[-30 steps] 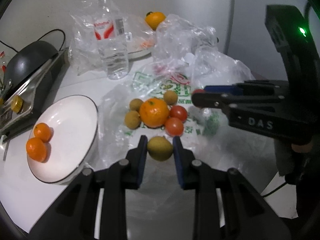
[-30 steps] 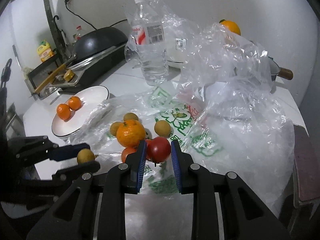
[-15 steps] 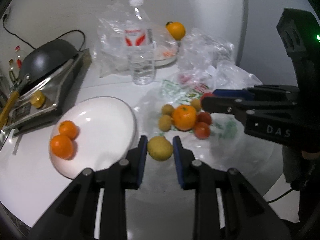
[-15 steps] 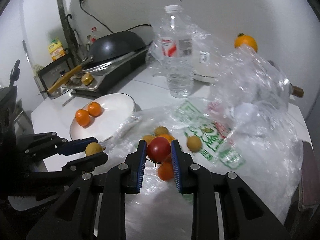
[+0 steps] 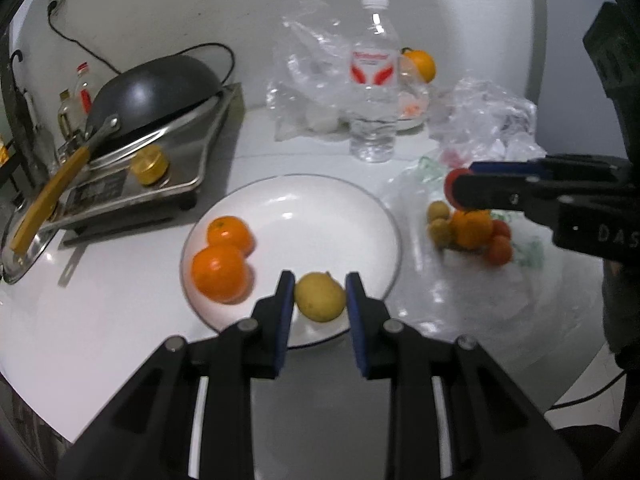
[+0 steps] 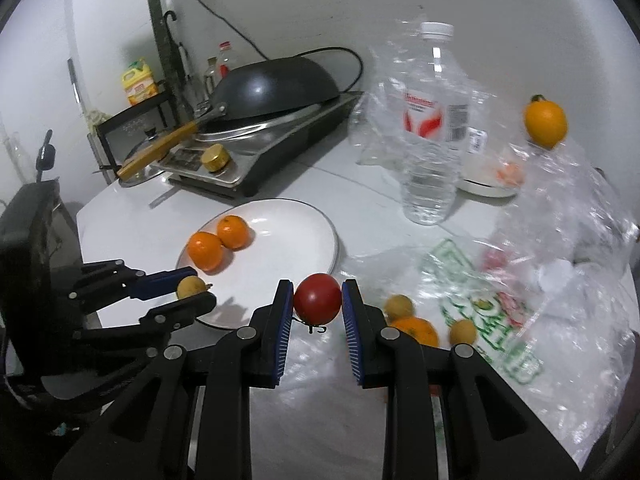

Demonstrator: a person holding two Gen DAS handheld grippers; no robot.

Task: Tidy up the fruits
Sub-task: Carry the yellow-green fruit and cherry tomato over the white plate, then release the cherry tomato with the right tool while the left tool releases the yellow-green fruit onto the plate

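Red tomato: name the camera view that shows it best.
The right wrist view: the red tomato sits whole and close between the right tool's blue pads. The left wrist view shows only a red sliver of it at that tool's tip.

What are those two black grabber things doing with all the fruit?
A person is sorting fruit with a grabber in each hand. The left gripper is shut on a yellow-green fruit, held over the white plate, where two oranges already lie. The right gripper is shut on a red tomato beside the plate. More fruit waits on the plastic bag.
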